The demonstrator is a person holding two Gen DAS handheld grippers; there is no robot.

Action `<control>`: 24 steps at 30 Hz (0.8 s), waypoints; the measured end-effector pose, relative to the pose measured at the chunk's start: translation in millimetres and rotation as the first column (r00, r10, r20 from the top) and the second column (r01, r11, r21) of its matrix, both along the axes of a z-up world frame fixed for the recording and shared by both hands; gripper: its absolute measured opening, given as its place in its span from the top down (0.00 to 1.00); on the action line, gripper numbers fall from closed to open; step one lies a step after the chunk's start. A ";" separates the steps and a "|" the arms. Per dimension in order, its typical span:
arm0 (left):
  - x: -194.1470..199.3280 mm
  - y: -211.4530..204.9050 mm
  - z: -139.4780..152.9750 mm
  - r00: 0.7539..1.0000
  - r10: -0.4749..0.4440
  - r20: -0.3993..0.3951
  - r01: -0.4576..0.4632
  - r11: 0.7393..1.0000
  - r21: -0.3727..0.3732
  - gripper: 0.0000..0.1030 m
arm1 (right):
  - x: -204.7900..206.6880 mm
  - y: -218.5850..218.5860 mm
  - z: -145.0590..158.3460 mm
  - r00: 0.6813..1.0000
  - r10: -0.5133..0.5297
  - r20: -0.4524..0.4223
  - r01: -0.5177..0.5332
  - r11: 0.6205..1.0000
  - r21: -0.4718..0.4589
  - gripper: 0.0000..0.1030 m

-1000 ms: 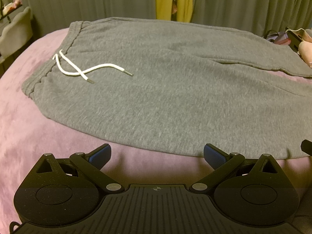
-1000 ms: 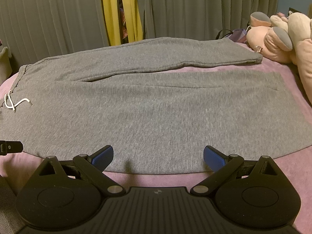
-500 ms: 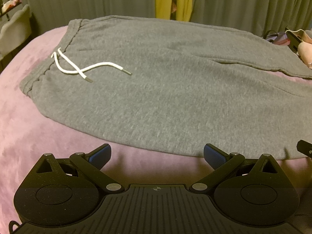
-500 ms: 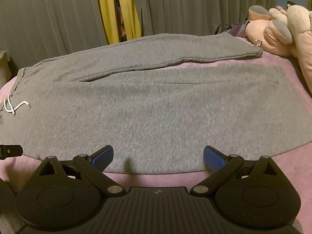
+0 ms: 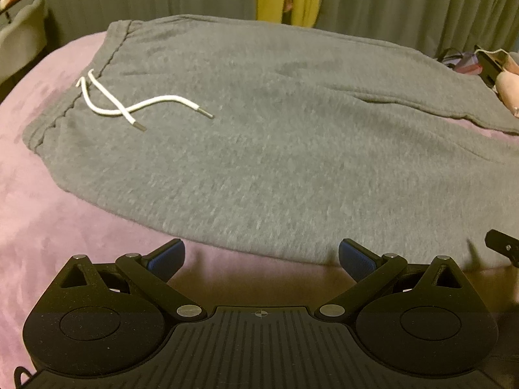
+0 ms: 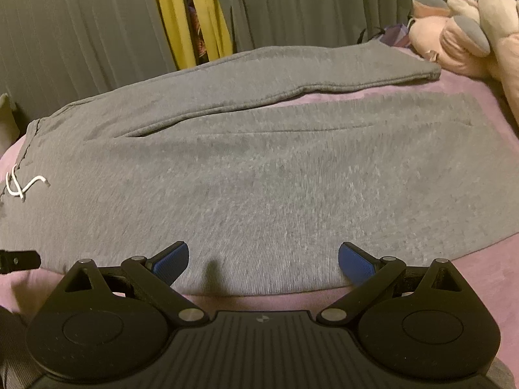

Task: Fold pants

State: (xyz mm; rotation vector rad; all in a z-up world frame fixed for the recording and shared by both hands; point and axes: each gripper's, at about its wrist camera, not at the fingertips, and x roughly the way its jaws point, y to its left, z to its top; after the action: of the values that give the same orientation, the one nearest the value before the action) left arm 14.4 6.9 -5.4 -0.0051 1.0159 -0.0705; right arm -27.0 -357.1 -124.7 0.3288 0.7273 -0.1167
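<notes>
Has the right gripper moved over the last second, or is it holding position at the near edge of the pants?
Yes. The right gripper has edged forward: the pants hem sits lower against its fingertips, and the plush toy is lower in view.

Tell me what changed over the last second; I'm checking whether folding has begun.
Not yet. Both views crept slightly closer to the grey pants. Left claw and right claw remain open, holding nothing; the pants stay flat on the pink blanket.

left gripper point(image 5: 261, 256): has crept closer to the near hem of the sweatpants point(image 5: 275, 136).
right gripper point(image 6: 263, 263): pads now overlap that hem.
</notes>
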 end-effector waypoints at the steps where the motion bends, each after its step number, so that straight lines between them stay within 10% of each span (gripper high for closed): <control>1: 2.0 0.3 1.4 1.000 0.011 0.012 -0.011 1.000 -0.002 0.00 | 3.0 -1.9 -0.7 1.000 -0.004 -0.003 0.004 1.000 0.007 0.04; 7: 36.4 9.7 9.5 0.966 0.192 0.171 -0.189 0.981 -0.033 0.00 | 37.7 -26.2 -11.4 0.998 -0.051 -0.029 0.052 0.998 0.041 0.04; 15: 116.4 25.9 -8.4 0.844 0.500 0.197 -0.472 0.865 -0.172 0.00 | 56.9 -57.0 -34.4 0.990 -0.127 -0.063 0.137 0.974 0.179 0.04; 19: 120.0 34.0 -31.4 0.791 0.533 0.299 -0.531 0.842 -0.097 0.00 | 92.0 -51.6 -17.7 0.979 -0.024 -0.200 0.039 0.997 0.073 0.04; 24: 123.3 44.9 -35.6 0.695 0.536 0.479 -0.617 0.787 0.015 0.00 | 167.8 -82.4 35.8 0.998 -0.057 -0.015 0.057 0.997 0.059 0.04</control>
State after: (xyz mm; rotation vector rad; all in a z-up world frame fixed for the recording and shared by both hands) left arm 137.7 51.8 -41.0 -0.1459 0.5051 0.5861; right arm 140.8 -439.5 -88.9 0.4062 0.7359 -0.1516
